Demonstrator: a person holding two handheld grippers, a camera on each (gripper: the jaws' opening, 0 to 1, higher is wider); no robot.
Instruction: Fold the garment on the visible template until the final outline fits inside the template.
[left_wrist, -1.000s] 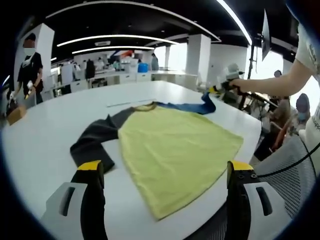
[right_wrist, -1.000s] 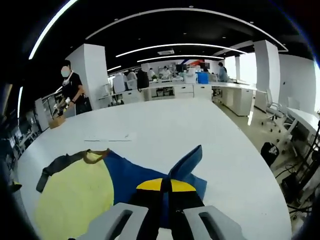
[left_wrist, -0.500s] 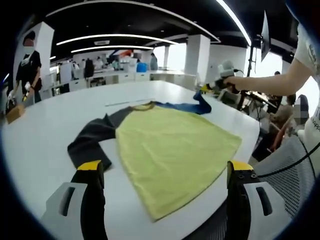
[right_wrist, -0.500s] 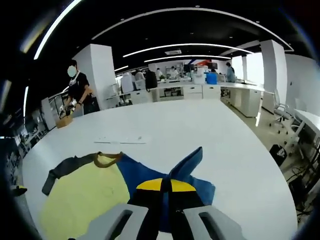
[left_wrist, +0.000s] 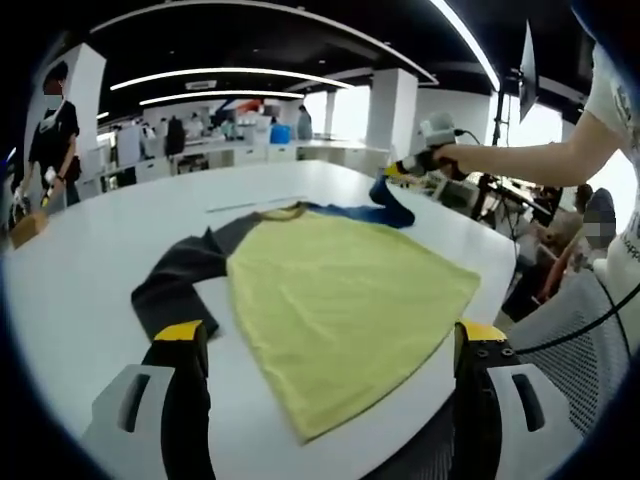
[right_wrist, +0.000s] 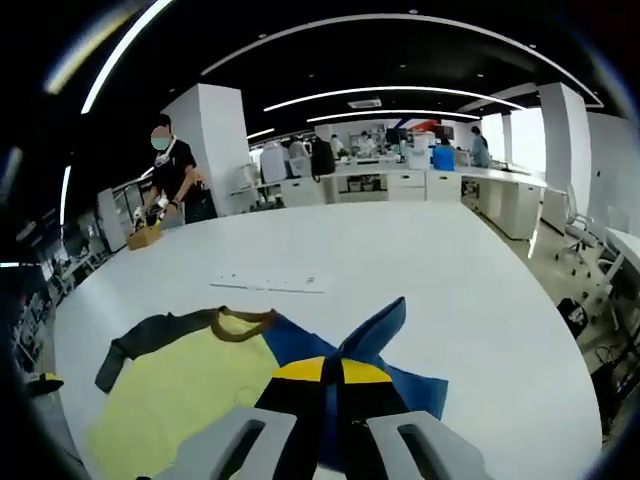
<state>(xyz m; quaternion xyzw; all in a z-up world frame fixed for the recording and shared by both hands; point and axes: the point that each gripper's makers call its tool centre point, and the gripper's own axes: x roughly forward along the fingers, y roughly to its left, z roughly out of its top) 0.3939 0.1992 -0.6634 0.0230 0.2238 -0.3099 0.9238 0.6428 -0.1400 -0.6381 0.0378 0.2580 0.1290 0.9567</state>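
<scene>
My right tool (right_wrist: 331, 375) is pinching the blue sleeve (right_wrist: 372, 328) of the garment (left_wrist: 340, 295), raising it off the counter (right_wrist: 400, 250) so it can be carried inward for a fold. My left tool (left_wrist: 330, 345) hangs with its jaws spread, holding nothing; the yellow body lies flat on the counter directly ahead of it, the dark sleeve (left_wrist: 180, 275) just beyond its left jaw. I judge the template to be the faint strip (right_wrist: 268, 283) further ahead.

Open office around a white tabletop (right_wrist: 400, 250)

A person in black (right_wrist: 175, 180) stands at the far edge beside a brown box (right_wrist: 145, 237). A flat white strip (right_wrist: 270, 282) lies on the tabletop. White pillars (left_wrist: 392, 110), desks (right_wrist: 400, 185) and curved ceiling lights (right_wrist: 400, 92) lie beyond.
</scene>
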